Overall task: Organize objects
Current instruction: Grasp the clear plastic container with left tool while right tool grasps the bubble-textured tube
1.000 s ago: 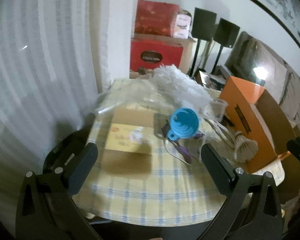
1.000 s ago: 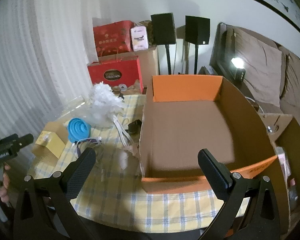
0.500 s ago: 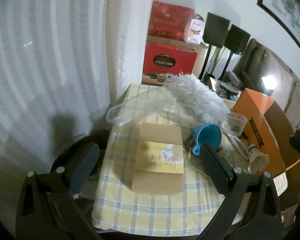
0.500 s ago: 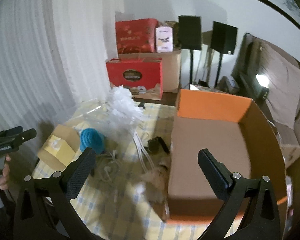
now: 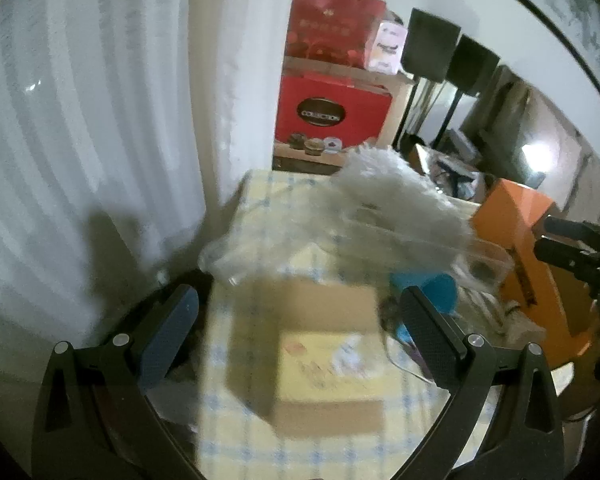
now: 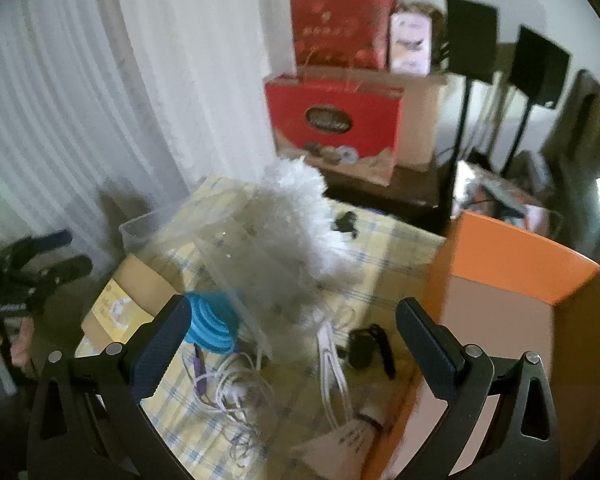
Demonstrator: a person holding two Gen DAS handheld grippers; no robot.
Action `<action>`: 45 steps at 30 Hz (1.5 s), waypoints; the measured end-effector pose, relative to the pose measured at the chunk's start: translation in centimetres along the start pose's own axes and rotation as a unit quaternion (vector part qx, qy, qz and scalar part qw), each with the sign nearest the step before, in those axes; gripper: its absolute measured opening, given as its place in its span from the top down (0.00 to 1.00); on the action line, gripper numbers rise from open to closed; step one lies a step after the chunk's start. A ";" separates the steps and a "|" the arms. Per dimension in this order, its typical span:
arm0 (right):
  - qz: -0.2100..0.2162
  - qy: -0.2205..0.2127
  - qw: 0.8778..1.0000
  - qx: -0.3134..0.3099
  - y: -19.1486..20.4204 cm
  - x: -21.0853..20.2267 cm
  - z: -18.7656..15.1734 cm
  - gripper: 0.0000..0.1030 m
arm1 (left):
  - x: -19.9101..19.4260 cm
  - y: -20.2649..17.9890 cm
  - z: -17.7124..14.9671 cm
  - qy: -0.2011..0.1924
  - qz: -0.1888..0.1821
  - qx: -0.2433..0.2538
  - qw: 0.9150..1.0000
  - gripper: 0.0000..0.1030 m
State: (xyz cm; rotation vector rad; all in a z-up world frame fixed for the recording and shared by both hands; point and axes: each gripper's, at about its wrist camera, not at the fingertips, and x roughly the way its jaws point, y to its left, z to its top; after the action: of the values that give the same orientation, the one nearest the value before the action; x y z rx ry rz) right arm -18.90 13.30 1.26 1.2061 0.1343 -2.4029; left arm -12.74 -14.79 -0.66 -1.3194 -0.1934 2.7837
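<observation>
Both grippers hover with jaws apart, empty: left gripper (image 5: 298, 336) over the yellow box (image 5: 328, 368), right gripper (image 6: 292, 336) over white cables (image 6: 236, 384). Only the right view shows the black clip (image 6: 366, 346); orange box (image 6: 512, 300) at 3 o'clock.

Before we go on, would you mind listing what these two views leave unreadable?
- Yellow box label: left wrist view, motion blur.
- Orange box interior floor: right wrist view, cut off by the right jaw and the frame edge.
- Clear container contents: right wrist view, hidden under the white duster.
</observation>
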 end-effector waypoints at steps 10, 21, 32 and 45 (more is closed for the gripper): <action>0.058 0.069 0.996 -0.023 -0.3 4.6 2.5 0.00 | 6.0 2.0 4.2 0.030 0.007 0.066 0.997 0.02; 0.074 0.130 0.986 -0.072 0.9 7.8 3.2 0.00 | 12.1 2.5 6.8 0.074 0.001 0.114 0.991 0.02; 0.092 0.179 0.977 -0.071 1.3 9.6 2.5 0.18 | 14.2 2.2 5.6 0.100 -0.018 0.134 0.986 0.03; 0.078 0.196 0.974 -0.079 1.8 9.0 1.5 0.37 | 13.6 1.3 5.5 0.110 -0.053 0.140 0.983 0.34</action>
State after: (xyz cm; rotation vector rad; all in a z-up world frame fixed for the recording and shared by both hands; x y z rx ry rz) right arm -23.96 8.16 -4.65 1.5380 0.3327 -1.9558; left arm -25.56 -15.17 -7.81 -1.4779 0.1294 2.4413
